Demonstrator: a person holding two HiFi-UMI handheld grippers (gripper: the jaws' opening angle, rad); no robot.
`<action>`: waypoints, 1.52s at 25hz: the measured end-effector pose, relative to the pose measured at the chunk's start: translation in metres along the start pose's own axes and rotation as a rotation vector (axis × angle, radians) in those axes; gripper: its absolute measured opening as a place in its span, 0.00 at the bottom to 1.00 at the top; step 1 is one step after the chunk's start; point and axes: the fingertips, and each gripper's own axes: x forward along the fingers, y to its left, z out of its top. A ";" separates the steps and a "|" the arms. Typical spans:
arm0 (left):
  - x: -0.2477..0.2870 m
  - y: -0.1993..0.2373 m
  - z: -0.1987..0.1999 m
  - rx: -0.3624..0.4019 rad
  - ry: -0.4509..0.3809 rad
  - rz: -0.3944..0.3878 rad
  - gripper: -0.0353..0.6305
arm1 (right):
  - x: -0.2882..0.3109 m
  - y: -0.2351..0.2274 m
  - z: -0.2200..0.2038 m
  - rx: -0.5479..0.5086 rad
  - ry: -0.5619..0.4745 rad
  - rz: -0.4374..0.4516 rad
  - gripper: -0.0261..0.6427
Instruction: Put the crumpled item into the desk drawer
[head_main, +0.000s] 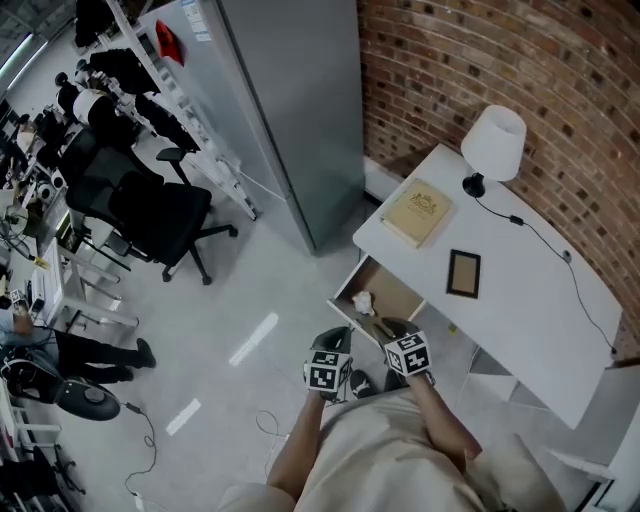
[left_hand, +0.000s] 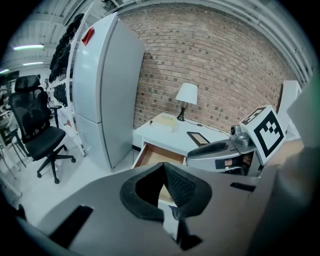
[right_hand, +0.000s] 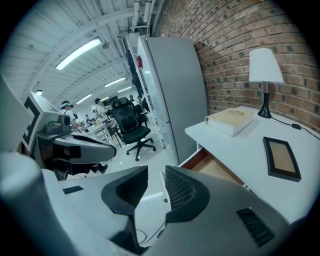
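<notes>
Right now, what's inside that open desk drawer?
A white crumpled item lies in the drawer, on bare wood. Its back is hidden under the desktop, its near corner behind the right tool.

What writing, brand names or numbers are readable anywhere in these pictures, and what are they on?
No text here can be read.
Book on the desk: a gold emblem and print on the cover, too small to read.
Red sticker on the fridge: blurred, no lettering legible.
Pale label high on the fridge: too small to read.
Marker cubes: black-and-white square patterns, not words.
</notes>
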 end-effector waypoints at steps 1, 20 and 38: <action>0.001 0.000 0.000 -0.004 -0.004 -0.001 0.08 | -0.001 -0.001 -0.001 0.002 0.002 -0.002 0.24; 0.000 0.000 -0.005 -0.014 -0.040 0.006 0.08 | -0.009 -0.007 -0.018 0.033 0.021 -0.011 0.20; 0.007 -0.011 -0.008 -0.004 -0.034 -0.018 0.08 | -0.021 -0.012 -0.017 0.041 -0.019 -0.037 0.08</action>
